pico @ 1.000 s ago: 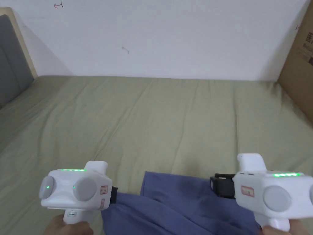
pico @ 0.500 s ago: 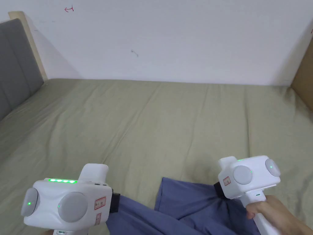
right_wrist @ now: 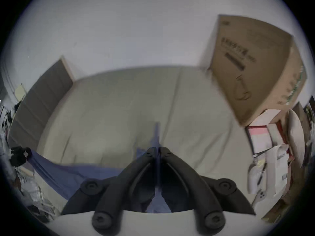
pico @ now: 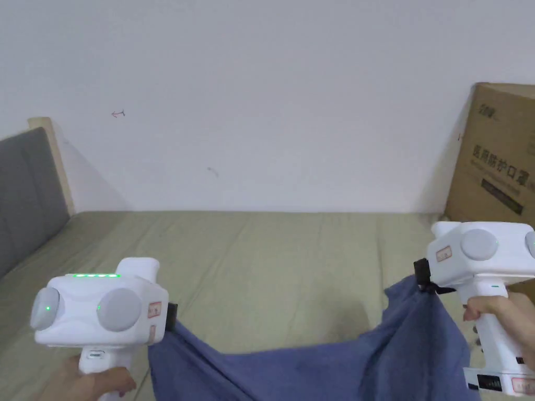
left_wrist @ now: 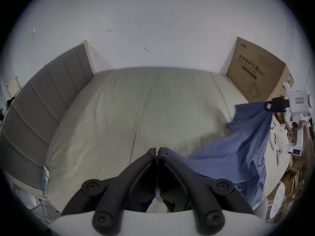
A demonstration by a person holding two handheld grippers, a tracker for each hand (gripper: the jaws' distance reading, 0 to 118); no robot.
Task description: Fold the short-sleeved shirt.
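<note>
The blue shirt (pico: 313,365) hangs in the air over the bed (pico: 271,250), stretched from side to side between the two grippers. Its long way runs left to right, and the middle sags down like a hammock. The right end is held higher than the left end.

The left gripper (left_wrist: 157,150) has its two black jaws pressed together with the edge of the shirt (left_wrist: 238,147) pinched between them. The right gripper (right_wrist: 158,148) is the same: its jaws are closed tight, and a thin strip of the blue shirt (right_wrist: 68,171) pokes up from between them. A hand (pico: 501,318) holds the right gripper's handle, and another hand (pico: 89,381) holds the left one.

The bed has a green sheet with soft wrinkles. A gray headboard (pico: 28,193) stands at its left end. A big brown cardboard box (pico: 496,156) stands at the right, by the white wall (pico: 271,94). The box looks closed, so what is inside cannot be told.
</note>
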